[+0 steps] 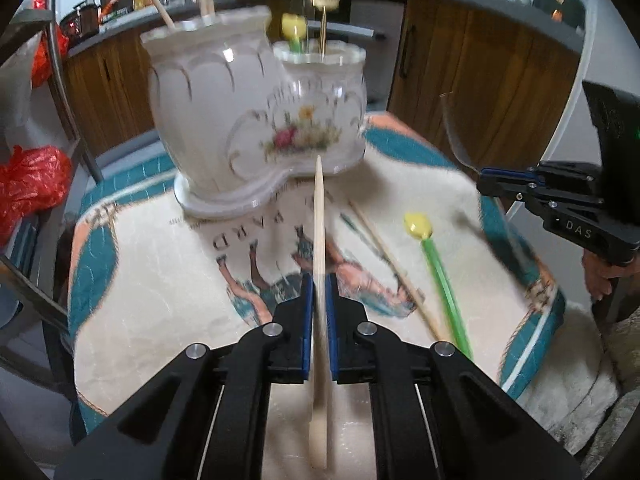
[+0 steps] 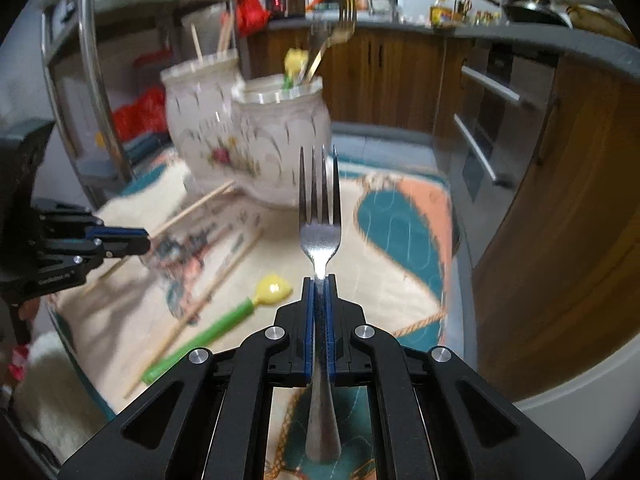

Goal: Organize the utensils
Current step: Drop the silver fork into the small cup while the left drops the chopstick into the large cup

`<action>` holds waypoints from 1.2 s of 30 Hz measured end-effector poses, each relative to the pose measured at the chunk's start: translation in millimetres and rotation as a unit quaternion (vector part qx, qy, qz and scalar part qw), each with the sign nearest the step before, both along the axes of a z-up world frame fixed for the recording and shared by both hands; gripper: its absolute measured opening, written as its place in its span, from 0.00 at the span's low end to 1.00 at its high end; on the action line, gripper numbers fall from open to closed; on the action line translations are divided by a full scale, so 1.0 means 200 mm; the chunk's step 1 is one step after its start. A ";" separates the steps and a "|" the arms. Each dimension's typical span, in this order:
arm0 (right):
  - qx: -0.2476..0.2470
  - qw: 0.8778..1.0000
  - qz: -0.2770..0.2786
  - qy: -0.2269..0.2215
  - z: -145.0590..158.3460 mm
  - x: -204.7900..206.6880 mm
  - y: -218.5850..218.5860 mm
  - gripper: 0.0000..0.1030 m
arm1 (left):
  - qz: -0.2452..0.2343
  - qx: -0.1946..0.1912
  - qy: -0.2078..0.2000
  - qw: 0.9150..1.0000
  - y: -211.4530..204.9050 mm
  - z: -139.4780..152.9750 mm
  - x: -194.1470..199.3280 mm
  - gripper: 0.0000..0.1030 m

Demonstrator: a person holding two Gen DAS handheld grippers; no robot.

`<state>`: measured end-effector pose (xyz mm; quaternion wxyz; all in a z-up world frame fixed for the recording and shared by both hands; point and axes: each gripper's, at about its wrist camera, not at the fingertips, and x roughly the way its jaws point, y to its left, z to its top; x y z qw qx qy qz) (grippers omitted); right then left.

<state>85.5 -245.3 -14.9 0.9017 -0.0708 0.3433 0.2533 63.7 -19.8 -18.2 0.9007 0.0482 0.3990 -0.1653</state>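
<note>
Shiny silver fork (image 2: 319, 216) with four thin prongs, pinched at its neck by the right gripper (image 2: 319, 280), jaws tight on it. Points straight ahead toward the white flowered holder (image 2: 276, 136), handle running back under the gripper. Pale wooden stick (image 1: 319, 248), maybe a chopstick, clamped in the left gripper (image 1: 319, 280), aimed at the holder too. Both held above the picture cloth (image 1: 160, 280). Green-handled yellow spoon (image 1: 434, 272) flat on the cloth.
</note>
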 end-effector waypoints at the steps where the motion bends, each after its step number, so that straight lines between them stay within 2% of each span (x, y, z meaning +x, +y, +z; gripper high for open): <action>1: 0.006 1.000 0.001 -0.010 0.02 -0.01 0.00 0.06 | -0.001 -0.004 -0.008 1.000 0.01 0.02 -0.01 0.06; 9: 0.044 0.996 0.007 -0.073 0.17 -0.09 0.00 0.06 | -0.006 -0.043 -0.098 0.994 0.06 0.17 -0.10 0.06; 15: 0.079 0.990 0.006 -0.120 0.29 -0.11 0.02 0.06 | 0.003 -0.079 -0.162 0.984 0.14 0.30 -0.17 0.06; 19: 0.104 0.984 0.006 -0.145 0.39 -0.08 0.06 0.06 | 0.015 -0.110 -0.206 0.972 0.19 0.40 -0.16 0.06; 26: 0.142 0.977 0.008 -0.156 0.54 0.06 0.11 0.06 | 0.030 -0.135 -0.261 0.955 0.24 0.56 -0.06 0.06; 30: 0.175 0.970 0.003 -0.168 0.63 0.16 0.13 0.06 | 0.048 -0.174 -0.285 0.941 0.31 0.63 0.06 0.06; 36: 0.191 0.967 -0.009 -0.168 0.68 0.31 0.17 0.06 | 0.059 -0.196 -0.318 0.926 0.33 0.69 0.24 0.06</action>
